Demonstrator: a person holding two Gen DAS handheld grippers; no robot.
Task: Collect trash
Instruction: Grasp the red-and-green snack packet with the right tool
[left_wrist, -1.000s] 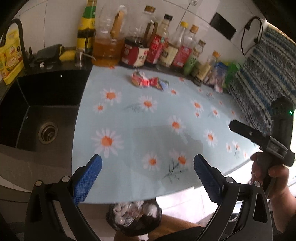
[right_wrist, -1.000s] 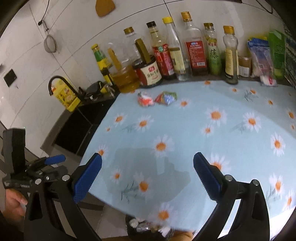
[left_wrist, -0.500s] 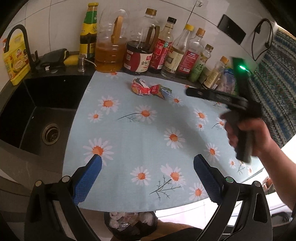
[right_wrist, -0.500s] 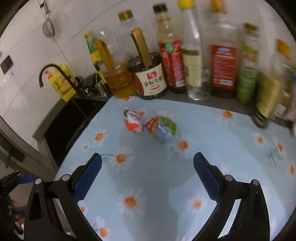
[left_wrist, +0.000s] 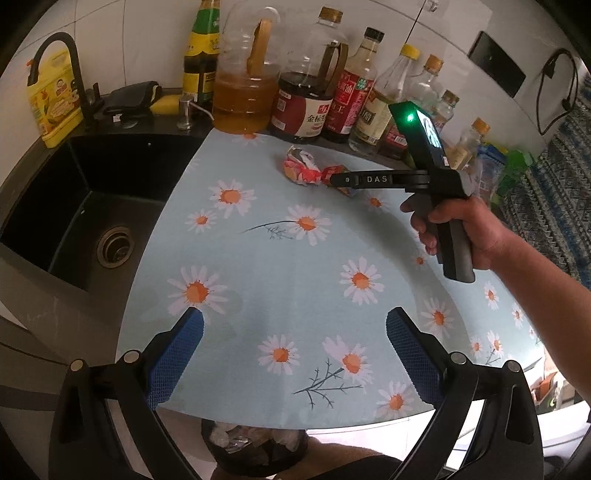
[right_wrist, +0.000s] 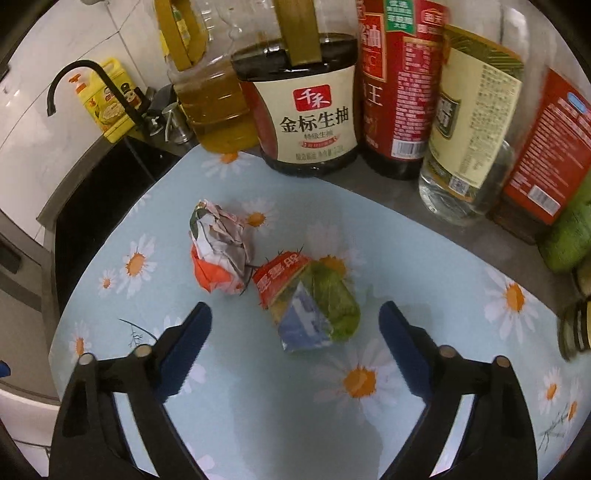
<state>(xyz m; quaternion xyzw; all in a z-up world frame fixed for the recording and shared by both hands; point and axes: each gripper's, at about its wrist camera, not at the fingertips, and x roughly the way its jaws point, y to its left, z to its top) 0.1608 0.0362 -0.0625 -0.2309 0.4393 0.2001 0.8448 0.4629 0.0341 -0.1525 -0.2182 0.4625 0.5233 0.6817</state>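
Two crumpled wrappers lie on the daisy tablecloth (right_wrist: 258, 387) near the bottles. A red and white one (right_wrist: 218, 251) is on the left; a green, blue and red one (right_wrist: 310, 302) is on the right. My right gripper (right_wrist: 295, 325) is open, with the green wrapper just ahead between its blue pads (right_wrist: 186, 347). In the left wrist view my right gripper (left_wrist: 338, 181) reaches over the wrappers (left_wrist: 301, 168). My left gripper (left_wrist: 293, 350) is open and empty over the table's near edge. A black trash bin (left_wrist: 251, 446) with trash stands below the edge.
A row of oil and sauce bottles (left_wrist: 306, 92) stands along the back wall. A black sink (left_wrist: 85, 206) with a faucet (left_wrist: 55, 62) and yellow detergent bottle (left_wrist: 55, 99) lies left. A patterned cloth (left_wrist: 554, 206) is at right.
My right gripper has moved forward across the table to the wrappers, which now sit close at its open jaws. My left gripper has stayed near the table's front edge.
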